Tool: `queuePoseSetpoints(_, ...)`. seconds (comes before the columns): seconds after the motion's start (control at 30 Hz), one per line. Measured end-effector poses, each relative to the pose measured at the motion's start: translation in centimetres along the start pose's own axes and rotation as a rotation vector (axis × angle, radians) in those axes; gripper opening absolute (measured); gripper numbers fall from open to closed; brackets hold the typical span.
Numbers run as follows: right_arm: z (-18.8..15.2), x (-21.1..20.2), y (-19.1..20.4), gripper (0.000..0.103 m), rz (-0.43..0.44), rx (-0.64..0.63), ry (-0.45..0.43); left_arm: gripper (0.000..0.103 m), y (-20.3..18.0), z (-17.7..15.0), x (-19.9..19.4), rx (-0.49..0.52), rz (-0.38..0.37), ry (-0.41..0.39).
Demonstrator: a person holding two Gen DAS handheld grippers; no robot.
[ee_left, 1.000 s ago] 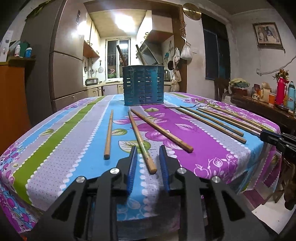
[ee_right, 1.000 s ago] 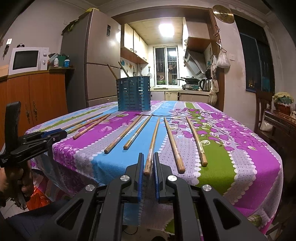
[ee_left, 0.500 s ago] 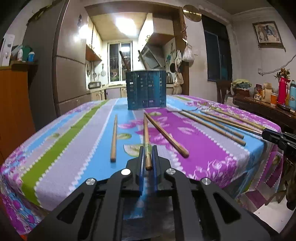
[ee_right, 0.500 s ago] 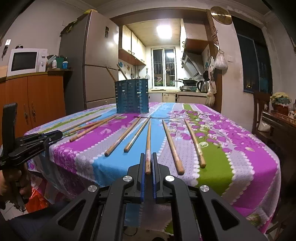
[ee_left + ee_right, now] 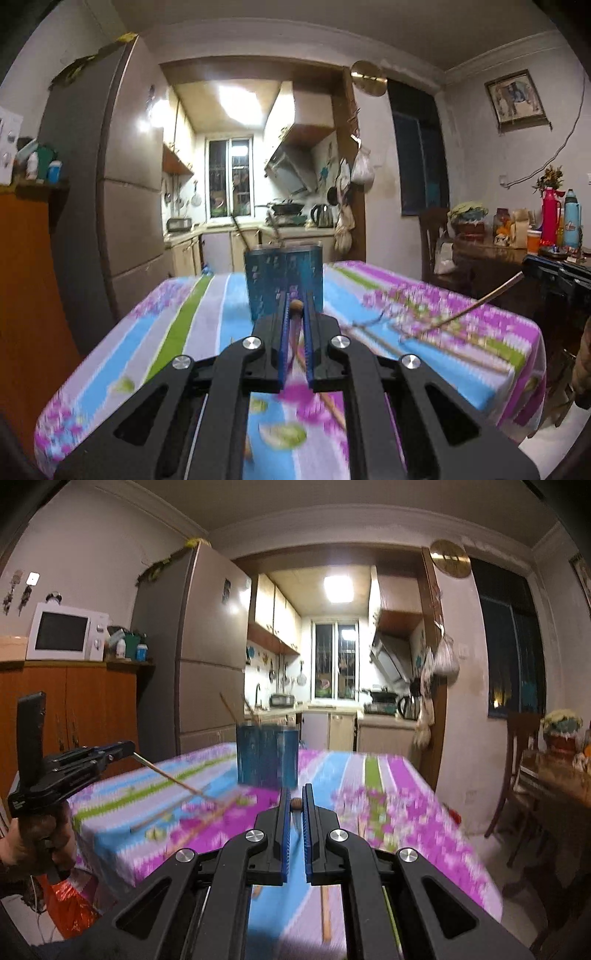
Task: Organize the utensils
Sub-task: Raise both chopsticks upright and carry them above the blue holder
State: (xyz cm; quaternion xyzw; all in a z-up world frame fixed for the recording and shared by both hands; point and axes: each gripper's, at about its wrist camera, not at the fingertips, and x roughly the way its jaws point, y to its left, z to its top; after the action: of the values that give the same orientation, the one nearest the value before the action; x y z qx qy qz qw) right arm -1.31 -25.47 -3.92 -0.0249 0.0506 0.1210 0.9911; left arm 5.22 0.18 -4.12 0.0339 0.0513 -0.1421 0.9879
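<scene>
Since each claw, left (image 5: 295, 312) and right (image 5: 295, 805), pinches one chopstick (image 5: 296, 306) by its near end above the worktop (image 5: 207, 314), short of the holder (image 5: 284, 280), the long free ends could swing, slip out, or miss it.

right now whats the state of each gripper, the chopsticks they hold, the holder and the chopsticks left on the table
left gripper: shut on a chopstick, lifted
right gripper: shut on a chopstick, lifted
holder: upright on the table, a few sticks inside
loose chopsticks: lying flat on the cloth, blurred
</scene>
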Motion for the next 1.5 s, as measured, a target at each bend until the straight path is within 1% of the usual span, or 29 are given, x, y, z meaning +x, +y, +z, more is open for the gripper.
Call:
queuePoseSetpoints(0.07,1.9,0.9,-0.3,0.007,0.013,-0.016,-0.014,0.005,0.1,1.5,1.2,0.011,-0.012,-0.009)
queuePoseSetpoints(0.17,3.9,2.7,-0.9,0.007,0.036,-0.009,-0.004,0.005,0.3,3.2,2.8,0.01,-0.027,-0.011)
queuePoseSetpoints(0.3,6.0,5.4,-1.6,0.007,0.044,-0.014,0.038,0.005,0.9,5.3,5.5,-0.006,-0.058,0.019)
queuePoseSetpoints(0.4,7.3,7.3,-2.0,0.007,0.051,-0.011,0.082,0.005,1.3,6.1,7.1,-0.013,-0.071,0.044)
queuePoseSetpoints(0.53,9.1,9.3,-2.7,0.007,0.061,0.02,0.118,0.005,1.4,7.5,8.1,-0.004,-0.081,0.056)
queuePoseSetpoints(0.7,11.2,10.7,-3.0,0.007,0.075,0.038,0.121,0.005,1.6,9.7,8.9,0.004,-0.088,0.059)
queuePoseSetpoints(0.8,13.2,11.4,-2.6,0.007,0.086,0.024,0.102,0.005,1.8,11.4,9.1,0.013,-0.086,0.041)
queuePoseSetpoints(0.9,16.0,12.3,-2.3,0.007,0.097,0.004,0.078,0.006,2.4,13.6,9.6,0.004,-0.085,0.018)
queuePoseSetpoints(0.97,17.8,13.0,-2.2,0.007,0.107,0.0,0.067,0.005,3.1,15.7,10.1,-0.001,-0.072,-0.012)
queuePoseSetpoints(1.03,20.4,14.3,-2.2,0.007,0.117,-0.003,0.056,0.005,3.8,17.8,10.7,-0.011,-0.061,-0.04)
queuePoseSetpoints(1.1,22.4,15.4,-2.2,0.007,0.122,-0.007,0.047,0.005,4.7,20.0,11.4,-0.024,-0.045,-0.074)
queuePoseSetpoints(1.23,26.1,18.4,-1.8,0.007,0.129,-0.029,0.032,0.005,5.9,23.3,12.8,-0.039,-0.018,-0.124)
queuePoseSetpoints(1.33,27.8,21.0,-1.8,0.007,0.138,-0.028,0.038,0.005,6.8,25.2,14.6,-0.064,-0.003,-0.14)
queuePoseSetpoints(1.4,28.3,22.8,-1.8,0.007,0.141,-0.021,0.047,0.005,7.2,26.0,16.3,-0.086,0.001,-0.141)
queuePoseSetpoints(1.5,28.1,25.4,-1.9,0.007,0.152,-0.004,0.07,0.005,7.4,25.5,19.1,-0.106,0.005,-0.123)
